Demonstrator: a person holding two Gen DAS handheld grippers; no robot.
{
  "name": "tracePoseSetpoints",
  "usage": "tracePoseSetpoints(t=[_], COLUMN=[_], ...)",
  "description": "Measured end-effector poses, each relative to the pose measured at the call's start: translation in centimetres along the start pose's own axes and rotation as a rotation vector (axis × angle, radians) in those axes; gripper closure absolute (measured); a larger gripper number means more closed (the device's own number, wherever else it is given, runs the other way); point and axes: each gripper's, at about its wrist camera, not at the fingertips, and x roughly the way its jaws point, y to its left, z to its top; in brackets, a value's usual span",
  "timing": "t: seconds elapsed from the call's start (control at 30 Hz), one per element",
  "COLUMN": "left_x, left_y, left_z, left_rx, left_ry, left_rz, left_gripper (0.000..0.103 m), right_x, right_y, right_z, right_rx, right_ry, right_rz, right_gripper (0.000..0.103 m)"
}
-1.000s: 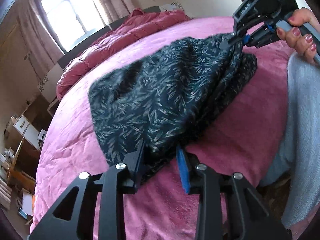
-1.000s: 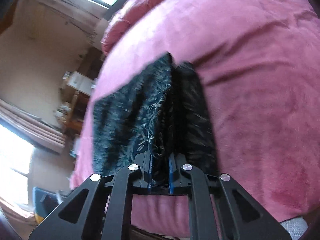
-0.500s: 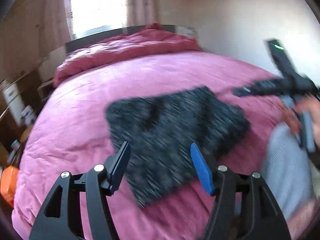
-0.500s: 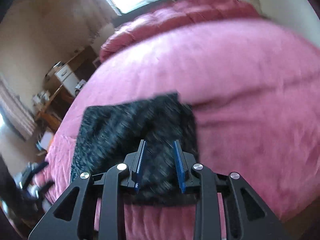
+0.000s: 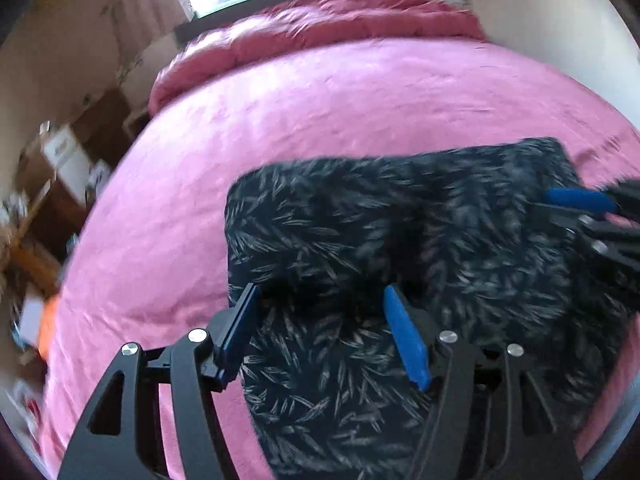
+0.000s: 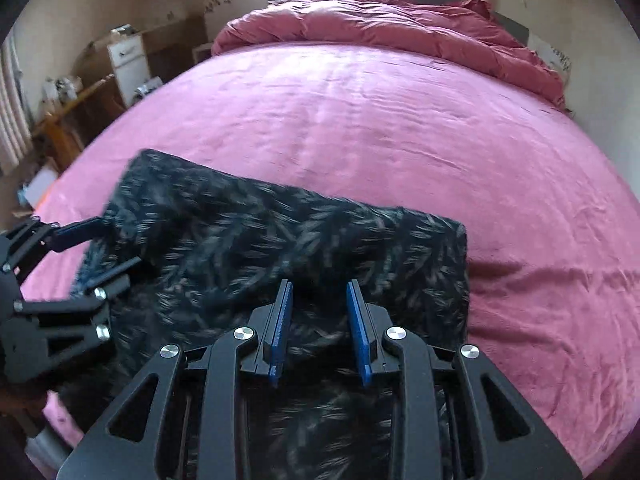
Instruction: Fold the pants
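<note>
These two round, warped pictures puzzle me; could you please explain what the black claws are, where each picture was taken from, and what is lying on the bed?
There is no robot here. A person holds a hand tool in each hand, and each tool ends in a two-fingered claw with blue pads. A wide-angle camera sits on each tool and looks forward along its fingers, which is why the pictures curve.

One picture comes from the left claw; the other tool pokes in at its right edge. The other picture comes from the right claw, with the left tool at its left edge.

On the pink bed cover lie the dark leaf-print pants, folded into a rough rectangle. A bunched red duvet lies at the far end.

Both claws are open above the pants and hold nothing.
</note>
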Motion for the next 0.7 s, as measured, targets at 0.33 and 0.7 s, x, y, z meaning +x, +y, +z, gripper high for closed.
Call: tracePoseSetpoints(t=[0.33,0.7], left_x=[1.9,0.1], left_y=[1.2,2.0], left_z=[0.1,-2.0], left_rx=[-0.088,-0.158], left_ry=[0.001,-0.02], left_rz=[-0.019,-0.032], left_gripper=[0.025,0.025], right_x=[0.8,-1.4], right_y=[0.4,-0.9], right_z=[-1.2,-2.9], right_rx=[-0.049,0.045], right_ry=[-0.062,-0.099], right_rz=[-0.05,0.038], right_gripper=[0.076,0.072])
